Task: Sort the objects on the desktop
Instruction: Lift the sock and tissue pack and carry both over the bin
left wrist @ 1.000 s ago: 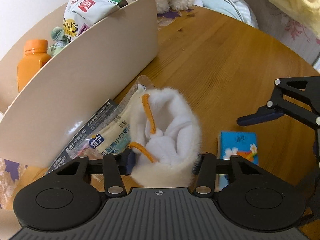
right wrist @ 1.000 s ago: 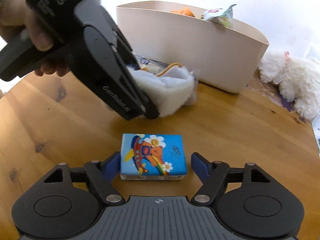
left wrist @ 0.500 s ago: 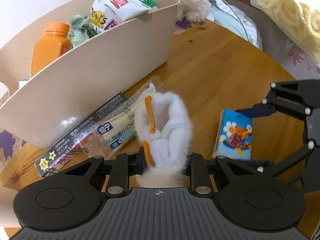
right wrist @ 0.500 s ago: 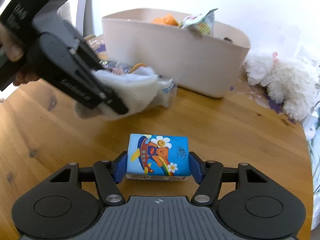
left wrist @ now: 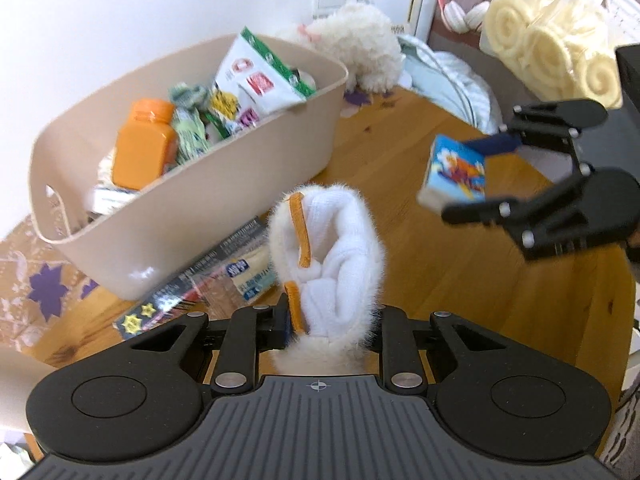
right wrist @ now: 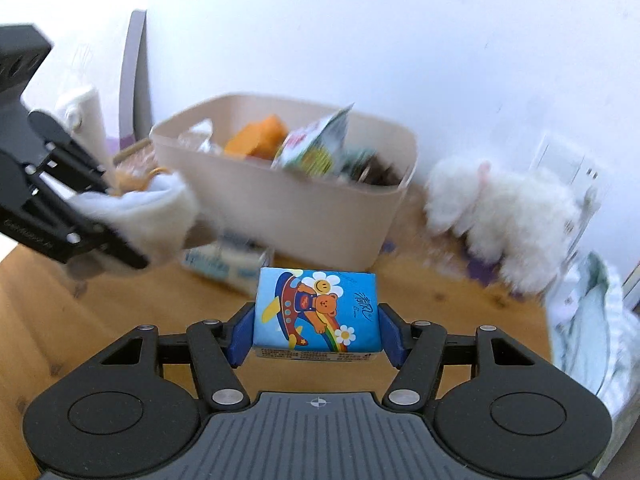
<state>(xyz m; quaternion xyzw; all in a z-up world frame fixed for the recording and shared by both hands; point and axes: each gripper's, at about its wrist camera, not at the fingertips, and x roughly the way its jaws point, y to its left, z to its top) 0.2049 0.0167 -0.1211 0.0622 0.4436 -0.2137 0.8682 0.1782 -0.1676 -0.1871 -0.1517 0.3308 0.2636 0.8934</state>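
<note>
- My left gripper [left wrist: 330, 320] is pinched tight on a fluffy white sock with orange trim [left wrist: 328, 248]; the sock bunches up between the pads and is clear of the wooden table [left wrist: 420, 264], in the air just in front of the long near wall of the bin.
- My right gripper [right wrist: 316, 334] is clamped on a small blue tissue pack with a cartoon bear [right wrist: 316, 312]; the blue pads [right wrist: 240, 336] press its two short sides, and the pack is off the table, held level with its printed face up.
- In the left wrist view the right gripper sits at the right side, over the table's right edge, with the tissue pack between its fingers and tilted.
- The beige storage bin [left wrist: 224, 208] stands at the far left part of the table, near the wall. Inside it stand an orange bottle [left wrist: 142, 148], a white and green snack bag [left wrist: 260, 76] leaning on the right end, and some crumpled green wrappers [left wrist: 188, 128].
- On the table just below the bin's near wall lie a flat dark packet with yellow stars [left wrist: 184, 300] and a clear-wrapped snack with blue print [left wrist: 248, 276], overlapping each other.
- A white plush toy [right wrist: 500, 216] sits at the far edge of the table, just to the right of the bin.
- Beyond the table's far right edge are pale rolled towels in a clear bag [left wrist: 552, 52] and red and white headphones [left wrist: 468, 8].
</note>
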